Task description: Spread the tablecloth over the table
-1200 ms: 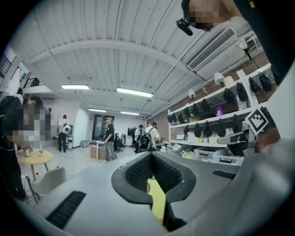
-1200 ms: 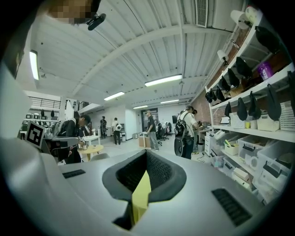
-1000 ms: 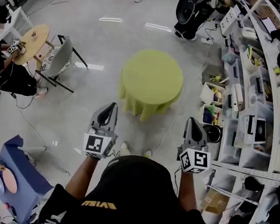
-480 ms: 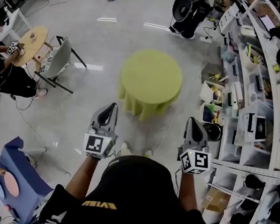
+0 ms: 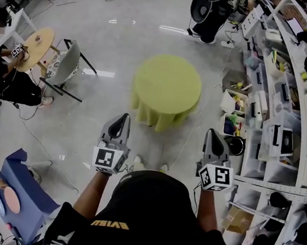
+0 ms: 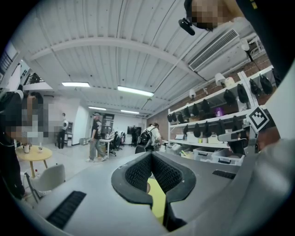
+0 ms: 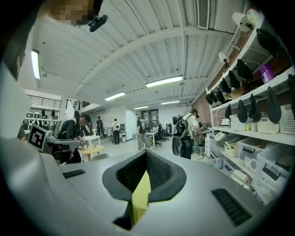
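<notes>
A yellow-green tablecloth (image 5: 167,87) lies over the small round table ahead of me and hangs in folds down its near side. My left gripper (image 5: 123,115) is shut with nothing in it, held level and short of the table's near left. My right gripper (image 5: 210,132) is also shut and holds nothing, off the table's near right. In the left gripper view the jaws (image 6: 151,154) meet at their tips, and a strip of the tablecloth (image 6: 156,198) shows far off behind them. The right gripper view shows the same: closed jaws (image 7: 146,161) and tablecloth (image 7: 140,193) beyond.
Shelving with bins (image 5: 285,135) lines the right side. A grey chair (image 5: 63,66) and a small wooden table (image 5: 36,46) with a seated person stand at the left. A blue-covered thing (image 5: 20,186) is at the bottom left. A black bag (image 5: 210,12) stands beyond the table. Cables run over the floor.
A person at the far end of the room has walked left. Both grippers are in the same place and still shut.
</notes>
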`<state>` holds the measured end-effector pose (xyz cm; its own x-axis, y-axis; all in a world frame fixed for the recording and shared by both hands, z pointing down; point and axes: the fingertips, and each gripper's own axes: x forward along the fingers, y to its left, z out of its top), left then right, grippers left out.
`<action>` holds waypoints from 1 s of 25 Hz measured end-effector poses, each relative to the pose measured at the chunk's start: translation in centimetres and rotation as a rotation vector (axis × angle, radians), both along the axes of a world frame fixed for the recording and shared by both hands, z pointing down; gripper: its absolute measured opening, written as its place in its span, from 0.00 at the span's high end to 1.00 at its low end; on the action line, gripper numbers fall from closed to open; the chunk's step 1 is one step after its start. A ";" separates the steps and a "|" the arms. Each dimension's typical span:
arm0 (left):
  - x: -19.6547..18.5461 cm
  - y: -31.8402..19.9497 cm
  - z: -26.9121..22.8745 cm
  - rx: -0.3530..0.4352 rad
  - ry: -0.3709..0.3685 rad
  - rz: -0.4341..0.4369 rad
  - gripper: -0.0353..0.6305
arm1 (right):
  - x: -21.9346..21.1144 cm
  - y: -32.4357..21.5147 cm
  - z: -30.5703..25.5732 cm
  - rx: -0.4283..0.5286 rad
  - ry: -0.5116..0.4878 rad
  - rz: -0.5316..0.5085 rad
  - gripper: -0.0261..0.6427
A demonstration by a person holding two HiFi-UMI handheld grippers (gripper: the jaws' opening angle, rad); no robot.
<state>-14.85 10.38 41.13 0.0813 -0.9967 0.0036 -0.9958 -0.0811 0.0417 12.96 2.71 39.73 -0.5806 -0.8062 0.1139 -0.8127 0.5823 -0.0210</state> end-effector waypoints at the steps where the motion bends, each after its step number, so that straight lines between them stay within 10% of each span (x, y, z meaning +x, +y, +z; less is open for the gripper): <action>1: -0.2 0.0 0.0 0.002 0.002 -0.004 0.92 | -0.1 0.0 0.0 -0.001 0.000 0.000 0.96; 25: -3.6 -0.2 1.5 -0.033 -0.011 -0.033 0.92 | -1.6 -0.9 1.1 -0.022 0.004 0.021 0.96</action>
